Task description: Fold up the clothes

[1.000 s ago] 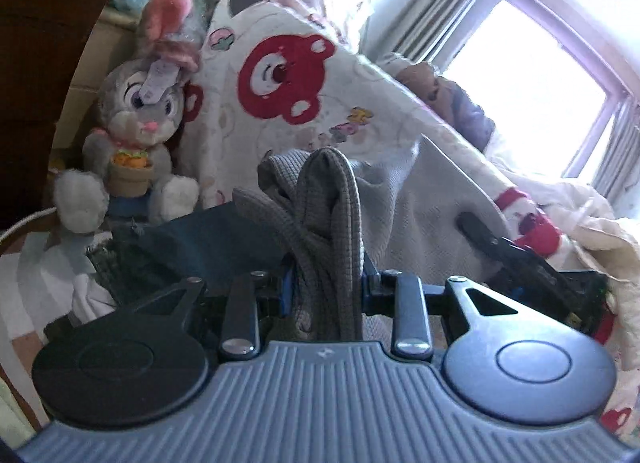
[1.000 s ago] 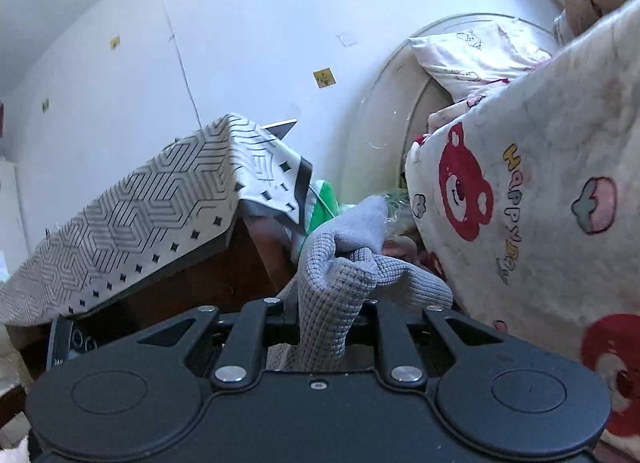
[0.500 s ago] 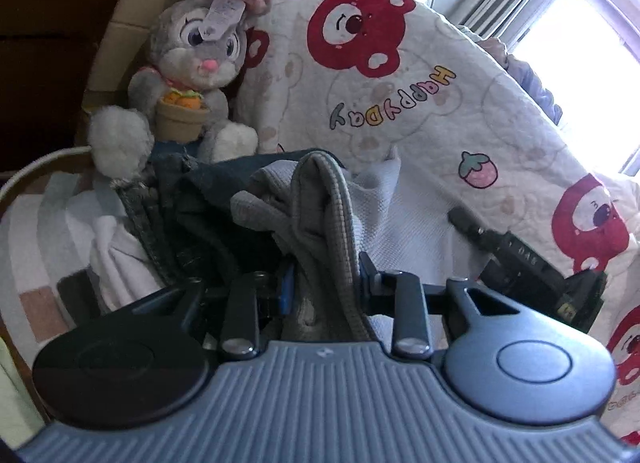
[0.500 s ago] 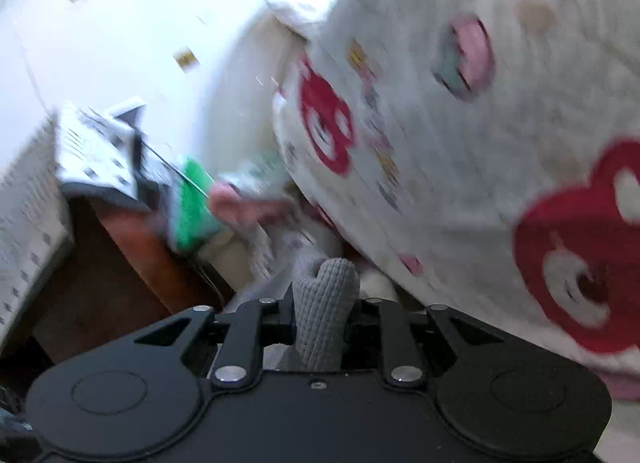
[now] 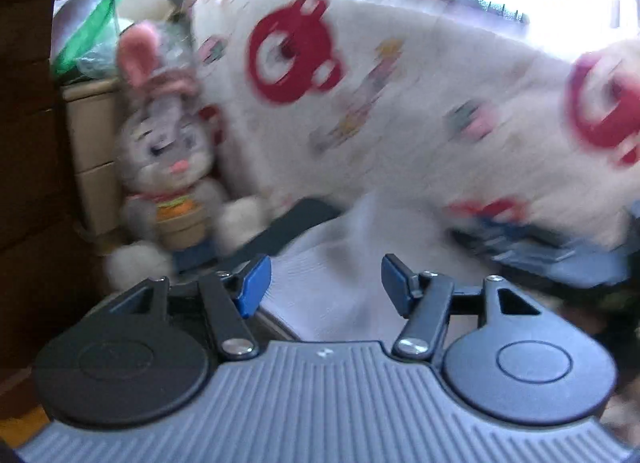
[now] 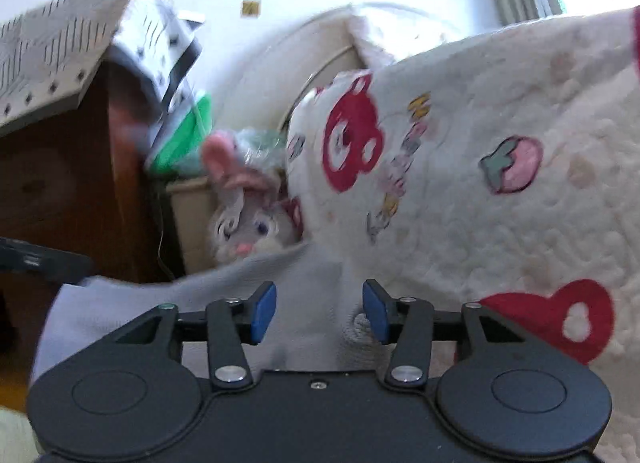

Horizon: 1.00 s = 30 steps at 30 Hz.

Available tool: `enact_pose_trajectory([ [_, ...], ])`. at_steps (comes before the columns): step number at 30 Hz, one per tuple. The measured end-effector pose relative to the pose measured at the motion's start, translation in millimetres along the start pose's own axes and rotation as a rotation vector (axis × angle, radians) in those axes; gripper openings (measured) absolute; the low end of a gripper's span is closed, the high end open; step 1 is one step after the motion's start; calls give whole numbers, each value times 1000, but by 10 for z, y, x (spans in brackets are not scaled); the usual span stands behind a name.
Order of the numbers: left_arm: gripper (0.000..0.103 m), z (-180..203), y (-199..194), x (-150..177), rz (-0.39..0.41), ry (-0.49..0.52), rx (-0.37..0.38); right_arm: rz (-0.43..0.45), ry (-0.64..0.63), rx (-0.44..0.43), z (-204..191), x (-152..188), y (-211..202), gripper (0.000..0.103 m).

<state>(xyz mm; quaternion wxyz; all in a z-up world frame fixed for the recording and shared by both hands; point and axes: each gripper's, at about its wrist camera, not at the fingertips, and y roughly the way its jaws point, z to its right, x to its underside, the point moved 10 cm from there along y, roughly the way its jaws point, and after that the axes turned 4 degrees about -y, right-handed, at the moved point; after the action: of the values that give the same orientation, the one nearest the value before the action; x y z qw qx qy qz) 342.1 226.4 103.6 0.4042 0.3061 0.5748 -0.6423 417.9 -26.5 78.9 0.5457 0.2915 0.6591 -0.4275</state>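
Ahead of both claws lies the pale grey garment [image 6: 168, 303] — left claw [image 5: 326, 279] and right claw [image 6: 319, 311] are spread, gripping nothing. Best to flatten it on the bear-print quilt [image 6: 500, 223] before regripping an edge — judged only.

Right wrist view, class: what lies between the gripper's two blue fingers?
Only the grey garment, spread loose beneath the open right gripper; neither of the fingers clamps it. The right wrist view shows this.

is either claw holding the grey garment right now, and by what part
Nothing is held. The left claw and right claw are both open, with the grey garment lying loose between and beyond their fingers.
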Motion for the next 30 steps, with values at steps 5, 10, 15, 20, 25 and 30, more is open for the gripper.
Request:
enact_pose_trajectory([
  [5, 62, -504, 242, 274, -54, -154, -42, -15, 7, 44, 142, 77, 21, 54],
  [10, 62, -589, 195, 328, -31, -220, -25, -19, 13, 59, 197, 151, 5, 54],
  [15, 63, -568, 45, 285, 22, -193, -49, -1, 16, 12, 72, 218, -84, 54],
  [20, 72, -604, -118, 316, 28, -186, -105, 18, 18, -34, -53, 284, -176, 53],
  [25, 79, -658, -402, 449, 16, -270, -115, 30, 26, -77, -152, 360, -295, 58],
  [30, 82, -678, -767, 550, 13, -317, -235, -67, -8, -76, -74, 599, -541, 69],
])
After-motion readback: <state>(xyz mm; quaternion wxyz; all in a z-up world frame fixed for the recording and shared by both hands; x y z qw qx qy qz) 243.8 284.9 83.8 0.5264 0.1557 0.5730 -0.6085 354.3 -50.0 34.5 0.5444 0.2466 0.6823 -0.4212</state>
